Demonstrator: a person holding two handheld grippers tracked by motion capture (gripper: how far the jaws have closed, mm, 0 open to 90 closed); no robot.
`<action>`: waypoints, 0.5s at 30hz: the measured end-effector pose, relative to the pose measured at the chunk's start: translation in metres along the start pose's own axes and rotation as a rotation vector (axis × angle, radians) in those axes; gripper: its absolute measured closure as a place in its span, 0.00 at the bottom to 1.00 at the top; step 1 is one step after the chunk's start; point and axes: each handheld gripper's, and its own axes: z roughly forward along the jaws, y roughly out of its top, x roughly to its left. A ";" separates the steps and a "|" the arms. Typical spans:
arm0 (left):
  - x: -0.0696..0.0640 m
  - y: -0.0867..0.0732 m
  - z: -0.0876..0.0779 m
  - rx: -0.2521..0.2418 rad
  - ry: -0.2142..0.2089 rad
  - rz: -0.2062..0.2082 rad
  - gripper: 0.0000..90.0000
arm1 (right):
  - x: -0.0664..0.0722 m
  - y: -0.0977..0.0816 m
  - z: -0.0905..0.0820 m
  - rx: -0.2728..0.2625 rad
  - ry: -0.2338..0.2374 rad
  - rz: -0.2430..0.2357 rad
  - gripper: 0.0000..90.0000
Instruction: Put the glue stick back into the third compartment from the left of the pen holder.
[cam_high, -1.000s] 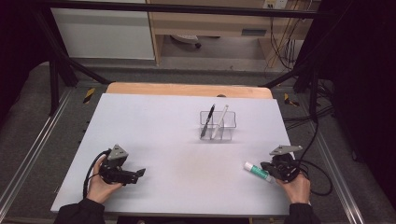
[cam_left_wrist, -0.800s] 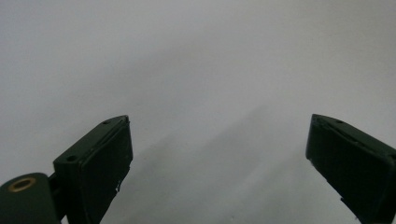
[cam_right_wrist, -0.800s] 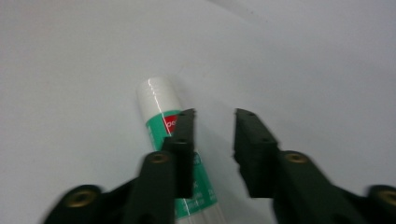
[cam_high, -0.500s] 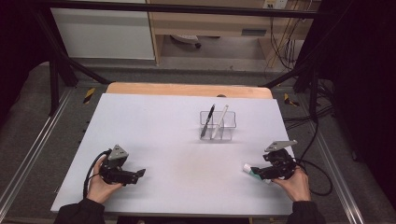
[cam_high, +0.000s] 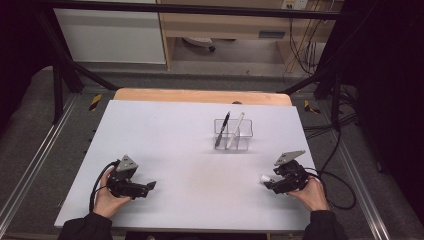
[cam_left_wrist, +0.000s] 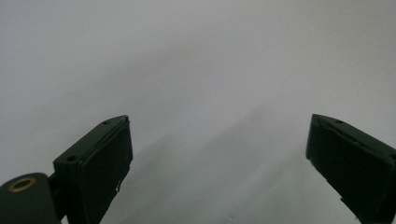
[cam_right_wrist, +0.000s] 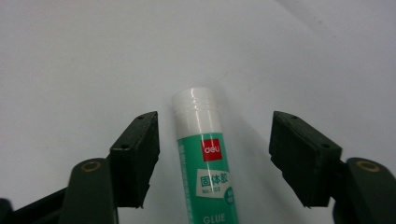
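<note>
Here the light, rigid, smooth glue stick (cam_right_wrist: 205, 163) is judged best gripped mid-barrel, lying between the just-closing, not yet touching jaws of the right gripper (cam_right_wrist: 215, 156).

Probably a lab, black frame rig (cam_high: 55, 75), trailing cables (cam_high: 305, 45), white table (cam_high: 165, 130)

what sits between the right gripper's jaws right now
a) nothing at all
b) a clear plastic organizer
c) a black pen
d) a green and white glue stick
d: the right gripper view shows the glue stick lying on the table between the right gripper's jaws, which stand apart from it on both sides, not pressing on it.
</note>
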 end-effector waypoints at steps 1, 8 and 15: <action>0.000 0.000 0.000 0.001 0.000 0.001 0.08 | -0.001 0.000 0.001 0.004 0.006 0.000 0.41; 0.000 0.000 0.001 0.003 0.000 0.000 0.08 | -0.001 -0.002 0.003 0.003 0.014 -0.021 0.42; 0.000 0.000 0.001 0.004 0.000 0.000 0.08 | -0.002 -0.002 0.001 -0.001 0.006 -0.032 0.42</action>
